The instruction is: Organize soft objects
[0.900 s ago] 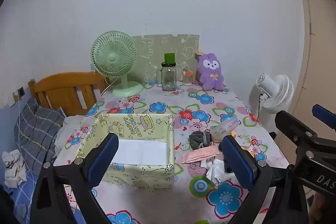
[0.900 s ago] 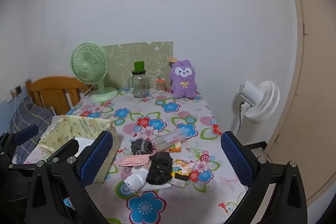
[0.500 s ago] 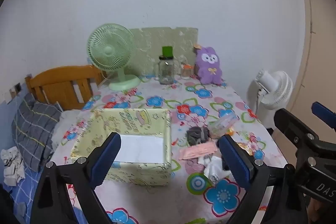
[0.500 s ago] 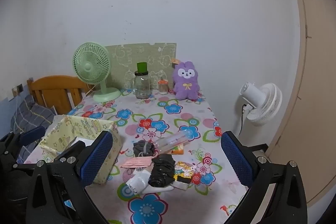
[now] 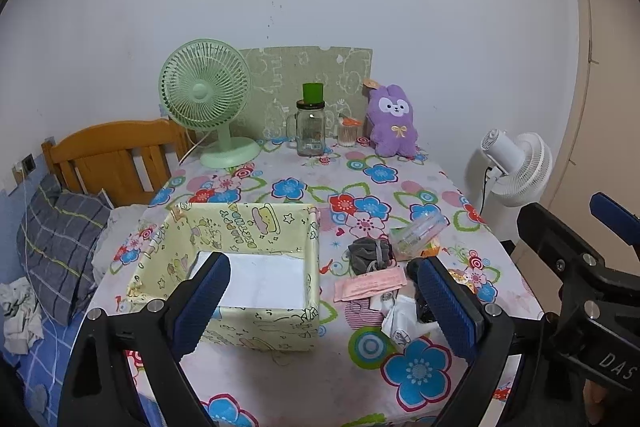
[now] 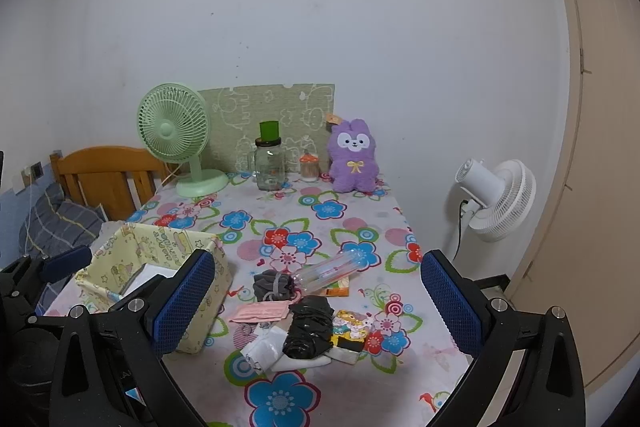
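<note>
Both claws have risen and drawn slightly back since the earlier frames, spread wide and carrying nothing: left claw (image 5: pixel 322 301), right claw (image 6: pixel 316 301). Soft objects (image 6: pixel 298 315) lie untouched on the desk (image 6: pixel 280 401), right of the yellow box (image 5: pixel 244 227); sorting hasn't begun.
</note>
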Demonstrator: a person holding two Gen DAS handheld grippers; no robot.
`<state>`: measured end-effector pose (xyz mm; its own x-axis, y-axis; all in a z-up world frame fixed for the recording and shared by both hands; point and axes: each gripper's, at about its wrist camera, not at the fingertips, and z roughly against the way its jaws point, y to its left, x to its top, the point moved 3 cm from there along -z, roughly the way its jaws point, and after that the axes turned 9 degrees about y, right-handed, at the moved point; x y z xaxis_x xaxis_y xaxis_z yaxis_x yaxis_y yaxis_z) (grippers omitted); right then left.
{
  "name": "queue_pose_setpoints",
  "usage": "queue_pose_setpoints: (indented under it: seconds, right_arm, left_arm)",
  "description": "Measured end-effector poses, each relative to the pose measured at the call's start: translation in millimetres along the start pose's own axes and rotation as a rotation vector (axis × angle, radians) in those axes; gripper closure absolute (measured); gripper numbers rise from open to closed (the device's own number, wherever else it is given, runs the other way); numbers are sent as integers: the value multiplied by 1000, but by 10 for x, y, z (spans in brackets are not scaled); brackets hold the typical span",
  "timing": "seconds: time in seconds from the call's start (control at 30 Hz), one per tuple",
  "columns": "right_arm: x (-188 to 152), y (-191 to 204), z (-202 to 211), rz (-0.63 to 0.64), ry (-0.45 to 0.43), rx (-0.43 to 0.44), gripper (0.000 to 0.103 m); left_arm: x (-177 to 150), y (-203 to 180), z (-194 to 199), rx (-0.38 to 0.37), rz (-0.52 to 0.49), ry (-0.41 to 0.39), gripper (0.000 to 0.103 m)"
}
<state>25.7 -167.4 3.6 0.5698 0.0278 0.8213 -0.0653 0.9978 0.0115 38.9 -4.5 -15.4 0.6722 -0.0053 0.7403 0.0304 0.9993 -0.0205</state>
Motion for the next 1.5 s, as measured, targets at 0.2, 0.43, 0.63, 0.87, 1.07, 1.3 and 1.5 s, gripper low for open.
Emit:
queue_pose_setpoints:
  seconds: [0.2, 0.43, 0.63, 0.87, 1.07, 1.3, 1.5]
  right_arm:
    - [-14, 26, -5, -3, 6, 3, 0]
    - [-14, 9, -7, -26, 12, 8, 0]
    - [-2, -2, 0, -28, 10, 2, 0]
    - [16, -19, 9, -32, 10, 1, 0]
    - [13, -20, 12, -34, 12, 3, 0]
    - [12, -10, 14, -34, 12, 8, 0]
    - [11, -11, 15, -34, 12, 8, 0]
  left_arm:
    - [0, 3, -6, 7, 1, -6, 7]
    - [18, 5, 59, 22, -3, -61, 7]
    - [44, 14, 65, 21, -7, -73, 7]
    - [30, -5, 71, 18, -10, -74, 7]
    - [29, 3, 54, 17, 0, -55, 7]
    - [23, 11, 64, 34, 2, -62, 7]
    - [34, 37, 68, 46, 5, -64, 7]
